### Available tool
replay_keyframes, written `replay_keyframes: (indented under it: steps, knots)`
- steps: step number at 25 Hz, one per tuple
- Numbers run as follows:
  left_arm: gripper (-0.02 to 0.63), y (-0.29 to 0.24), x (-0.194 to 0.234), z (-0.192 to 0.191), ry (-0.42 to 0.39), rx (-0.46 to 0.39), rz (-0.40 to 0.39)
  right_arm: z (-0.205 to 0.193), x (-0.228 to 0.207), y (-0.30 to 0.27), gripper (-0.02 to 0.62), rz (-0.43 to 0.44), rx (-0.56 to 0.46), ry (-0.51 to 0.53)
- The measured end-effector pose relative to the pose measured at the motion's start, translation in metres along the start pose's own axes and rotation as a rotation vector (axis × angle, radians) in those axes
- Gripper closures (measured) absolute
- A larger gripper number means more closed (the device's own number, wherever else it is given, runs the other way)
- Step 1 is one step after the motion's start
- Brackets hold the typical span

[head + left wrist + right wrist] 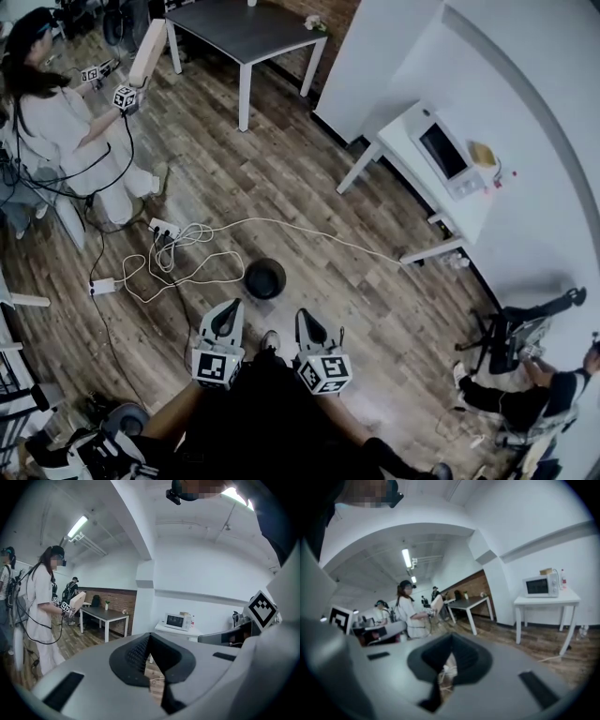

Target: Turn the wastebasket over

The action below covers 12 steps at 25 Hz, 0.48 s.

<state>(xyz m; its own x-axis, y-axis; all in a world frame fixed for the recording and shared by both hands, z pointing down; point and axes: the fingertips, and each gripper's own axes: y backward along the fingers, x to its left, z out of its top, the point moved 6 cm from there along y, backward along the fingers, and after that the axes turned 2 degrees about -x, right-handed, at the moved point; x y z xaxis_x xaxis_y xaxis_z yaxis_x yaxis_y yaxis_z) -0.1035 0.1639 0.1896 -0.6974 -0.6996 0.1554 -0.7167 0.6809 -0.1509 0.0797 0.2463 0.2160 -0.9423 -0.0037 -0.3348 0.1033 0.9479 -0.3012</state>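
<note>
The black round wastebasket (264, 278) stands on the wooden floor in the head view, just beyond both grippers. From above I cannot tell whether its mouth faces up or down. My left gripper (228, 315) is held up in the air nearer to me than the basket and left of it, jaws shut and empty. My right gripper (307, 321) hangs beside it to the right, also shut with nothing in it. In the left gripper view (150, 662) and the right gripper view (448, 662) the jaws point out across the room, and the basket is not in sight.
White cables and a power strip (165, 228) lie on the floor left of the basket. A white table (487, 211) with a microwave (442, 150) stands at the right wall, and a dark table (246, 33) at the back. One person (56, 122) stands at left; another sits at lower right (525, 394).
</note>
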Motion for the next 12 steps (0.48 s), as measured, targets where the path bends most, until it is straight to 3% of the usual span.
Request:
replay_keyframes:
  steps: [12]
  knots:
    - [0.574,-0.0014,-0.0048,-0.003,0.023,-0.006,-0.009,-0.01,0.0081,0.0044,0.563,0.027,0.037,0.003]
